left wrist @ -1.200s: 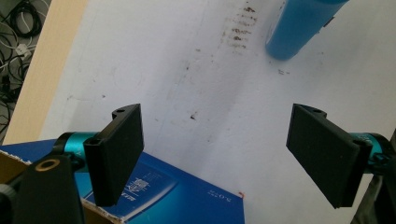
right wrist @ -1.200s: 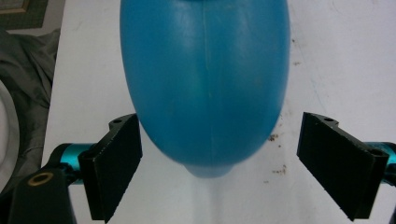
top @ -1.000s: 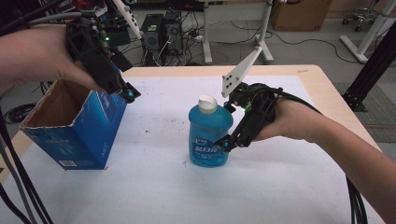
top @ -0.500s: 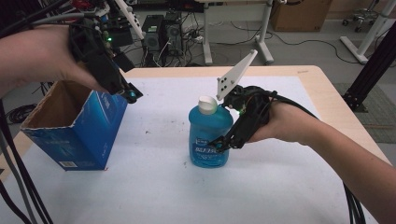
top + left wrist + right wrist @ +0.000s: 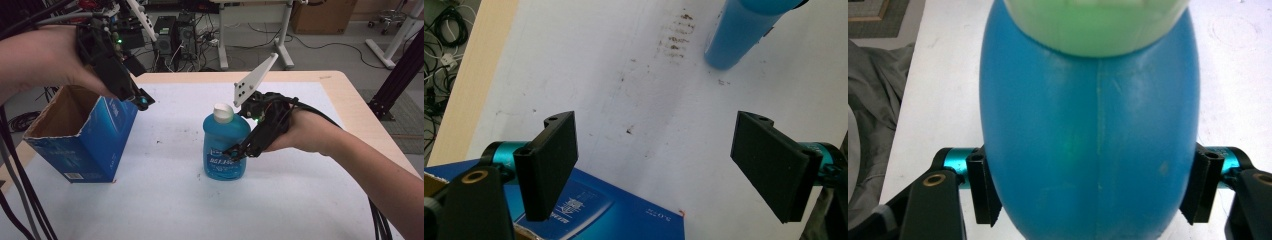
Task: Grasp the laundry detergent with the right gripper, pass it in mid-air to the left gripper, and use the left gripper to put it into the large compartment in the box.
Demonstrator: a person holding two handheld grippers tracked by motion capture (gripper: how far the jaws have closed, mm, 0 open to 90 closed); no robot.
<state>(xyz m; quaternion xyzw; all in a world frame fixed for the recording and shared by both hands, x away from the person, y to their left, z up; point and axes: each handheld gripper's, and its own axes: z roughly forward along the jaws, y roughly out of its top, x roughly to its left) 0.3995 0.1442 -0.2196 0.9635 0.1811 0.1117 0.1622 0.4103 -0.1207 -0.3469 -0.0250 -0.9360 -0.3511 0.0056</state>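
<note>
Right gripper (image 5: 234, 151) has its two black jaws set on opposite sides of the blue bottle (image 5: 224, 145), low on the bottle's body; in the right gripper view the pads (image 5: 984, 190) lie against the blue plastic (image 5: 1088, 140) on both flanks, so it is pinching the bottle, though how firmly cannot be told. The bottle stands upright on the white table (image 5: 300, 190), its pale cap (image 5: 223, 112) above the jaws. Left gripper (image 5: 142, 100) is held to the far side of the bottle from the right one, above the near corner of the open blue box (image 5: 85, 145), and its jaws are spread wide with nothing between them (image 5: 664, 150). The step looks like lifting the bottle toward that box. To do it well, the squeeze should probably be even on both flanks, since the rounded plastic may slip or twist between flat pads; a straight lift before any sideways travel would keep the bottle from dragging. The left gripper could steady the box wall, because a light cardboard box may shift when the bottle enters.
</note>
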